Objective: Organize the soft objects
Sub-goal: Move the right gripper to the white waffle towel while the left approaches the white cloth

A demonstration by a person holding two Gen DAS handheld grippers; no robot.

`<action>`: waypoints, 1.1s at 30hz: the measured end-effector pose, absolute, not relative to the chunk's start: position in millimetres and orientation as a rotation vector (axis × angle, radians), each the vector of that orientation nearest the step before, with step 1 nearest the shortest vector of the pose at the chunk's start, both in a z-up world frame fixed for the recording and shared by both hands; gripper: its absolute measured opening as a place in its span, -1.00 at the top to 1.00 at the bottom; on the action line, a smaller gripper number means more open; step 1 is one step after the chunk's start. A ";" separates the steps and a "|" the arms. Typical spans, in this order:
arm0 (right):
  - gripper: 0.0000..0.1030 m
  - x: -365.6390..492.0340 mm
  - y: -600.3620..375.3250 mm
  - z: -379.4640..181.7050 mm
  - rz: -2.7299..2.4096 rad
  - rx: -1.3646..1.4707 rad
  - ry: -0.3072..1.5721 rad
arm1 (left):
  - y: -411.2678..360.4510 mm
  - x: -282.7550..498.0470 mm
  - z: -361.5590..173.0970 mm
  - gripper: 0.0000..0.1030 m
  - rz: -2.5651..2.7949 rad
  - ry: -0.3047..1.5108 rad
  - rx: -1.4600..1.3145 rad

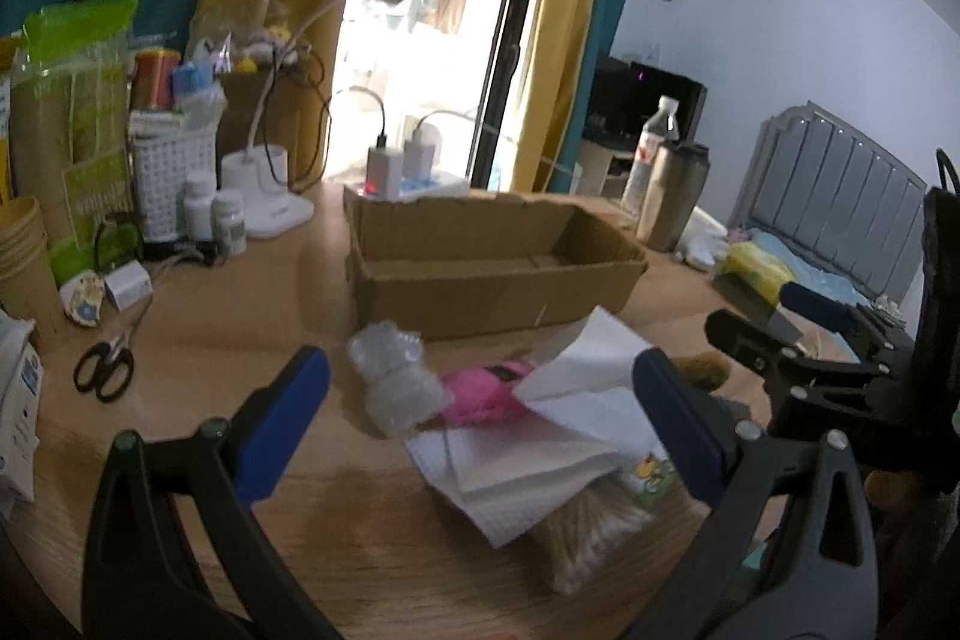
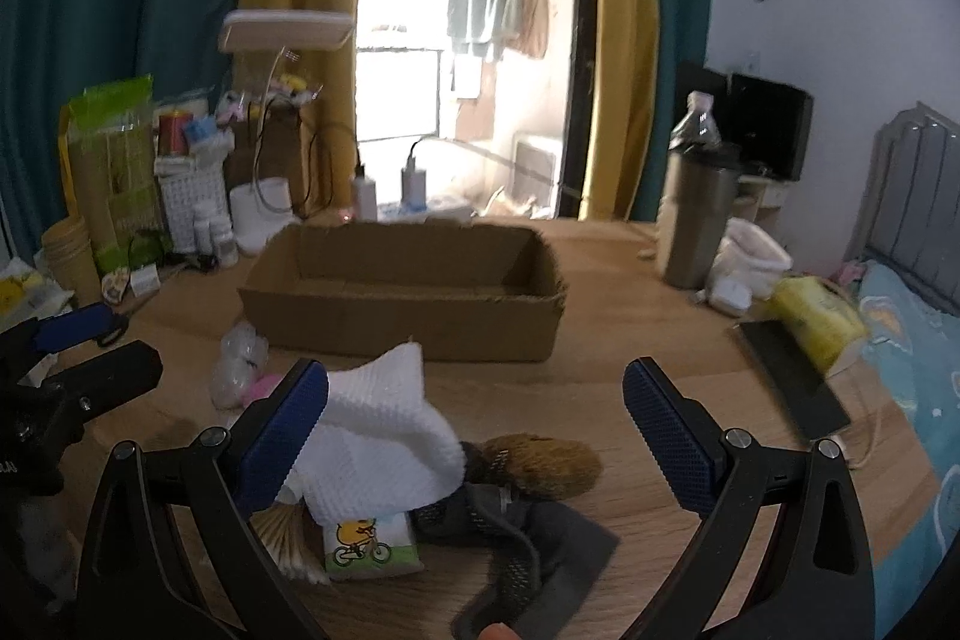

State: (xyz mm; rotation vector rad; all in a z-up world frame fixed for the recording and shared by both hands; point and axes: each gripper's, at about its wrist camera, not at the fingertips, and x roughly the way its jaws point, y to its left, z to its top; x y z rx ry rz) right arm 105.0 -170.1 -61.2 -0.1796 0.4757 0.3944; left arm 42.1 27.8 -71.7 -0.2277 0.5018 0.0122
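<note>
Both tongs hang released over the pile, nothing gripped: left gripper [image 1: 480,418] with jaws spread wide around the white paper towels [image 1: 540,466]; right gripper [image 2: 474,436] likewise spread, its left pad [image 2: 282,436] touching or just in front of the same towel stack, cannot tell which. Directly between and under the right jaws: one brown furry item [image 2: 540,463], one dark grey fabric piece [image 2: 534,550], one tissue pack with a cartoon cyclist print [image 2: 369,547], one bundle of thin wooden sticks or swabs [image 2: 288,532] (too blurred to name). Between the left jaws, beyond the towels: one pink plush item [image 1: 480,391], one wad of bubble wrap [image 1: 396,382]. Beyond the pile, ahead of both tongs: one open cardboard box [image 1: 480,292], interior bare as far as visible. Judgement: task at start; no soft item boxed yet, all roughly six pieces left to move, assuming the box is the target. Far left of the left tongs: one pair of scissors [image 1: 103,369], one desk lamp [image 1: 273,196].
</note>
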 end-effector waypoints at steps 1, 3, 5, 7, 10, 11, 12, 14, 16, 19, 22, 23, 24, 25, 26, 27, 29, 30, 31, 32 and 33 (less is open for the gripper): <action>-0.95 108.1 -166.0 -65.2 0.406 -0.185 0.491 | 28.8 43.8 -74.3 -0.98 0.013 0.511 -0.230; -0.95 112.6 -160.1 -70.4 0.424 -0.192 0.512 | 32.5 48.0 -80.2 -0.98 0.015 0.527 -0.237; -0.95 118.7 -152.8 -76.6 0.441 -0.193 0.539 | 35.5 51.2 -84.7 -0.98 0.017 0.541 -0.240; -0.95 123.8 -147.1 -81.0 0.459 -0.192 0.562 | 39.3 55.0 -89.8 -0.98 0.019 0.556 -0.243; -0.95 131.5 -138.7 -86.6 0.479 -0.195 0.588 | 43.4 60.2 -97.1 -0.98 0.016 0.582 -0.252; -0.95 135.6 -133.8 -88.9 0.487 -0.196 0.598 | 44.6 62.1 -100.1 -0.98 0.014 0.593 -0.255; -0.95 137.5 -132.2 -90.0 0.492 -0.195 0.604 | 45.3 63.0 -102.3 -0.98 0.013 0.600 -0.255; -0.93 144.0 -127.6 -93.6 0.507 -0.194 0.623 | 45.7 64.0 -106.6 -0.98 0.014 0.616 -0.259; -0.77 150.0 -124.5 -97.7 0.518 -0.186 0.649 | 46.8 65.0 -110.2 -0.98 0.016 0.627 -0.269; -0.70 158.2 -121.1 -104.0 0.544 -0.164 0.698 | 48.9 67.9 -115.0 -0.98 0.024 0.643 -0.277; -0.49 161.6 -118.7 -110.2 0.569 -0.174 0.727 | 49.4 71.7 -118.7 -0.98 0.028 0.660 -0.282; -0.45 163.7 -118.6 -113.7 0.582 -0.176 0.746 | 48.9 73.4 -119.9 -0.98 0.027 0.667 -0.281; -0.38 165.1 -117.3 -117.0 0.589 -0.178 0.762 | 47.5 74.8 -121.4 -0.98 0.025 0.674 -0.278; -0.26 166.2 -117.0 -119.9 0.595 -0.180 0.778 | 45.9 75.9 -122.4 -0.98 0.022 0.681 -0.275; -0.14 166.6 -116.8 -122.9 0.604 -0.183 0.789 | 43.9 77.6 -123.4 -0.98 0.016 0.691 -0.273; 0.15 166.9 -117.3 -124.1 0.609 -0.186 0.794 | 42.1 78.7 -123.9 -0.98 0.010 0.696 -0.271; 0.42 167.7 -119.0 -126.4 0.620 -0.186 0.812 | 35.5 81.4 -124.5 -0.98 -0.002 0.709 -0.257; 0.57 168.0 -120.9 -128.3 0.624 -0.181 0.819 | 32.5 82.7 -124.8 -0.98 -0.010 0.716 -0.249; 0.69 168.4 -123.3 -129.5 0.630 -0.174 0.825 | 28.8 83.8 -125.5 -0.98 -0.018 0.724 -0.240; 0.72 168.4 -124.9 -130.4 0.633 -0.174 0.825 | 23.4 85.7 -126.6 -0.98 -0.026 0.737 -0.226; 0.78 167.7 -126.4 -130.2 0.637 -0.172 0.822 | 20.2 87.0 -127.4 -0.98 -0.032 0.746 -0.218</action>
